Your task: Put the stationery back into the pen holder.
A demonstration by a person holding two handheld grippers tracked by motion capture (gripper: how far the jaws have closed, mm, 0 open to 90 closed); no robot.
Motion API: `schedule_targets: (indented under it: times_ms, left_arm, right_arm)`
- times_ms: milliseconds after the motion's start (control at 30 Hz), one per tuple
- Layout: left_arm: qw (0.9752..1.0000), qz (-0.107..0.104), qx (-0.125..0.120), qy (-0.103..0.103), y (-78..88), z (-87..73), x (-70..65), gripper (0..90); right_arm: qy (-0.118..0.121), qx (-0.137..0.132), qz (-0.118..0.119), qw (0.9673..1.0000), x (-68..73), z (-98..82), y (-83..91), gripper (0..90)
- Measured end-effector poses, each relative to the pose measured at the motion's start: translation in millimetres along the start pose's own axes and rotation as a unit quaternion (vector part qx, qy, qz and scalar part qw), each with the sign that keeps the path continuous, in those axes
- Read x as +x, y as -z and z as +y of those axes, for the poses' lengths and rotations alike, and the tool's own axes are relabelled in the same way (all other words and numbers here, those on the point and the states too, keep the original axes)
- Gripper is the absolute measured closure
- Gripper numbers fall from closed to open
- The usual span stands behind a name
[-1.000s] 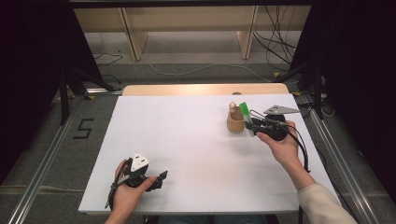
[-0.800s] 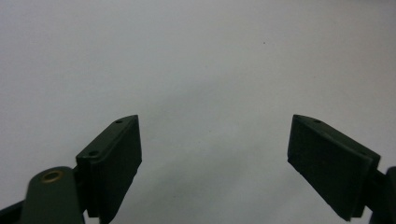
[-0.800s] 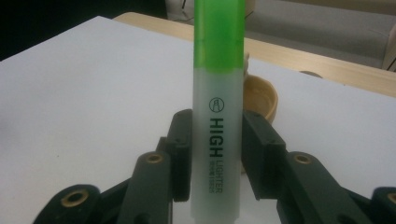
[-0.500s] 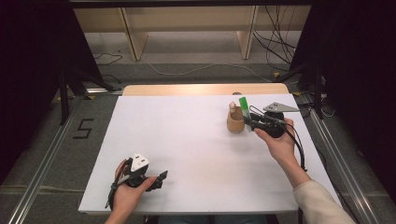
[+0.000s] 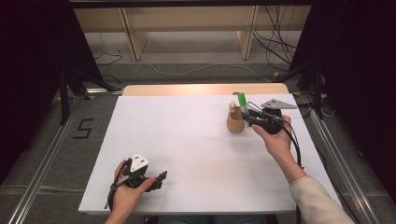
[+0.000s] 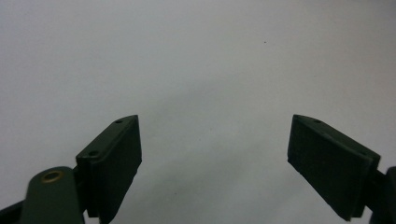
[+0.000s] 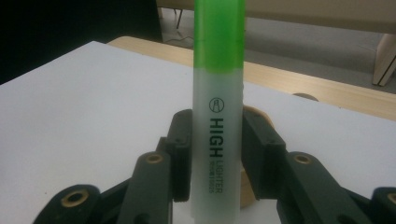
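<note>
Highlighter: I saw the green highlighter (image 7: 218, 107) clamped upright between the two black pads of the right gripper (image 7: 217, 158), green cap uppermost, pale barrel below with "HIGH LIGHTER" printed down its length. In the high view the highlighter (image 5: 242, 103) stood at the far right part of the table, just beside the wooden holder and slightly above its rim.

Right gripper: I read it as closed on the highlighter barrel, one pad pressing each side. In the high view the right gripper (image 5: 248, 117) sat in the person's right hand (image 5: 276, 140), pointing left toward the holder, with the grey three-cornered plate on top and the cable running back along the forearm.

Wooden holder: I noted a small tan wooden holder (image 5: 235, 122) standing on the white table, with a rounded wooden peg rising from it. Whether the highlighter's lower end touched the holder, I could not tell. In the right gripper view a curved piece of the wooden holder (image 7: 259, 117) showed behind the barrel.

Left gripper: I saw the left gripper (image 6: 215, 158) with jaws spread wide, nothing between them, bare white surface beyond. In the high view the left gripper (image 5: 158, 179) rested low at the near left edge, held in the left hand (image 5: 127, 193), well apart from the holder.

Table: white table (image 5: 187, 140), with a strip of bare wood along the far edge.
</note>
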State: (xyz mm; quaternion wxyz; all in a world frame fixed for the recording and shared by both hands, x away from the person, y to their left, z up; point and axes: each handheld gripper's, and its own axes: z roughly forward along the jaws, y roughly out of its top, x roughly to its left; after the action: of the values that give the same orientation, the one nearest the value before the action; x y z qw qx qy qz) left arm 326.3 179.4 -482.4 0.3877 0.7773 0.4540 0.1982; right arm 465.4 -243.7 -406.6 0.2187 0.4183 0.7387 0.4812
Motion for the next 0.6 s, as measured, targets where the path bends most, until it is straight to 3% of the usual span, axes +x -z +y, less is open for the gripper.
schedule_targets:
  times_ms: [600]
  left_arm:
    - [1.0, 0.003, -0.002, 0.005, 2.1, -2.1, 0.3, 17.6]
  right_arm:
    - [-0.008, -0.012, -0.008, 0.9999, -3.3, 6.9, -8.2, 66.2]
